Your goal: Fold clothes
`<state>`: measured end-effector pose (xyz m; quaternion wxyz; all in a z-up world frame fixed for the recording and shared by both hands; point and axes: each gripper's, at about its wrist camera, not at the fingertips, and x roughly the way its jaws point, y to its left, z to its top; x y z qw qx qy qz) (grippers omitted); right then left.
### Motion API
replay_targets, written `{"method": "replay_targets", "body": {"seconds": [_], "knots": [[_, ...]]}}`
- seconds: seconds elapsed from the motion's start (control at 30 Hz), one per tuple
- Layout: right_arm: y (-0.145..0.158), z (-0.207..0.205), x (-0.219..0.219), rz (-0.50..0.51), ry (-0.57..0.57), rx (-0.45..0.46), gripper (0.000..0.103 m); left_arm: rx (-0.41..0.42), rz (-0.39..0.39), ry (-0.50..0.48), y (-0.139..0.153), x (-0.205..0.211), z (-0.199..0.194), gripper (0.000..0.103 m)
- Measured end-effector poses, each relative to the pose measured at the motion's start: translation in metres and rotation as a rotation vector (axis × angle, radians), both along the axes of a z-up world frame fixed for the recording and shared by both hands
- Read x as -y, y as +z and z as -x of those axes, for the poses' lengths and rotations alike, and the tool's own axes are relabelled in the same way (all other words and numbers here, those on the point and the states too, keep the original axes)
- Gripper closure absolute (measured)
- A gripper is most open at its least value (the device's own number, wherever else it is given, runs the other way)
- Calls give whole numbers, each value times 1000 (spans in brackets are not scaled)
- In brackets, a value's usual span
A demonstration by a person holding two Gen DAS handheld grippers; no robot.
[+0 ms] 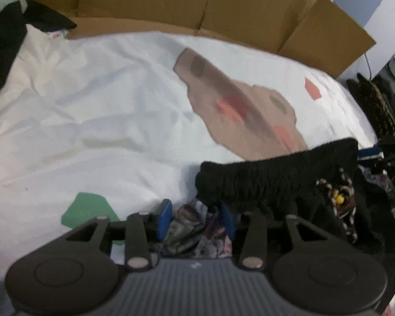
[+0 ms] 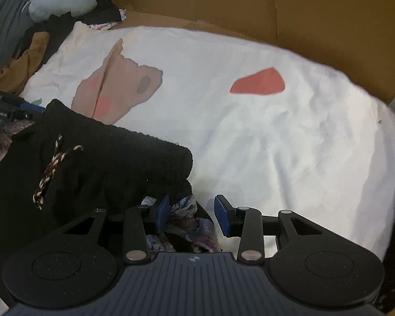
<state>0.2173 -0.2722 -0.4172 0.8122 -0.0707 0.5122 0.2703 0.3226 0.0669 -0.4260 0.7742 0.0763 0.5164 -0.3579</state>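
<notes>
A black knitted garment (image 2: 113, 158) with a patterned fabric lining is bunched at the near edge of a bed covered by a white sheet (image 2: 276, 144) with coloured patches. The left tongs (image 1: 196, 220) are seen apart, patterned cloth lying between the blue pads. The right tongs (image 2: 193, 216) are likewise apart, cloth between them, touching only the left pad. Brown cardboard (image 1: 223, 8) is stood along the far side.

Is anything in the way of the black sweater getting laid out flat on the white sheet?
Nothing visible blocks it. The black sweater hangs at the near edge, and the white sheet beyond it lies bare, apart from its printed patches. Patterned cloth sits between both tools' pads, underneath the sweater.
</notes>
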Motion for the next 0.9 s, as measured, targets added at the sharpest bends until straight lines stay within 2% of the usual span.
{"method": "replay_targets", "body": {"seconds": [0.1,0.27,0.43,0.47,0.5,0.6,0.7,0.9], "knots": [[-4,-1,-5,0,23,-9,59,-11,-18,-22,-1,4,0,52],[-6,4,-20,37,109,15,59,22,-73,-78,0,16,6,50],[-4,9,-31,64,179,52,60,53,-75,-126,1,22,10,57],[-4,10,-33,67,193,60,63,55,-74,-136,1,23,10,59],[-4,11,-34,68,205,66,76,51,-70,-144,1,24,10,64],[-3,15,-38,70,231,77,83,32,-55,-162,2,26,8,77],[1,13,-36,64,216,81,93,44,-44,-163,5,25,11,85],[22,13,-30,78,179,167,96,150,-18,-126,26,18,20,88]]}}
